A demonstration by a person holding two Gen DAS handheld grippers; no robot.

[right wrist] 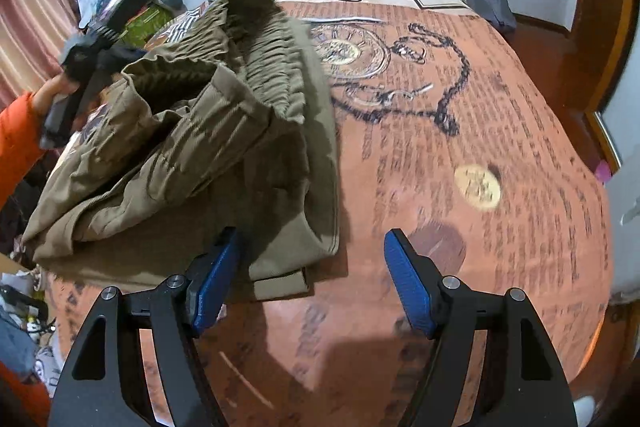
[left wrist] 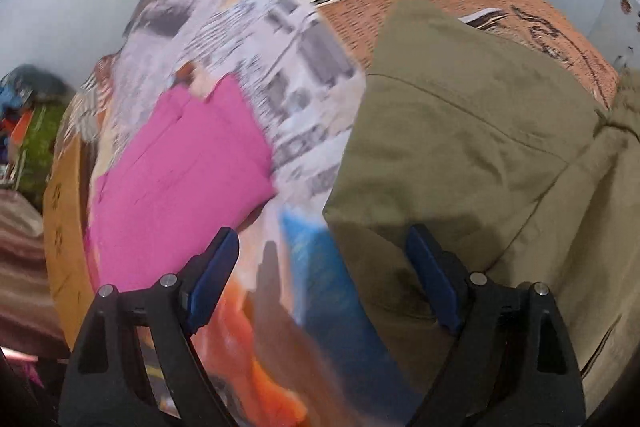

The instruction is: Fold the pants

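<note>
Olive-green pants lie bunched on the printed bedspread, with the elastic waistband raised at the top and a hem near the front. They also show in the left wrist view, to the right. My right gripper is open and empty, just in front of the pants' near edge. My left gripper is open and empty, above the bedspread, with its right finger over the pants' edge. It also shows in the right wrist view, held by a hand at the pants' far left side.
A folded pink garment lies on the bedspread left of the pants. A dark bag sits at the bed's far right corner. Clutter and a curtain stand at the left, a wooden door at the right.
</note>
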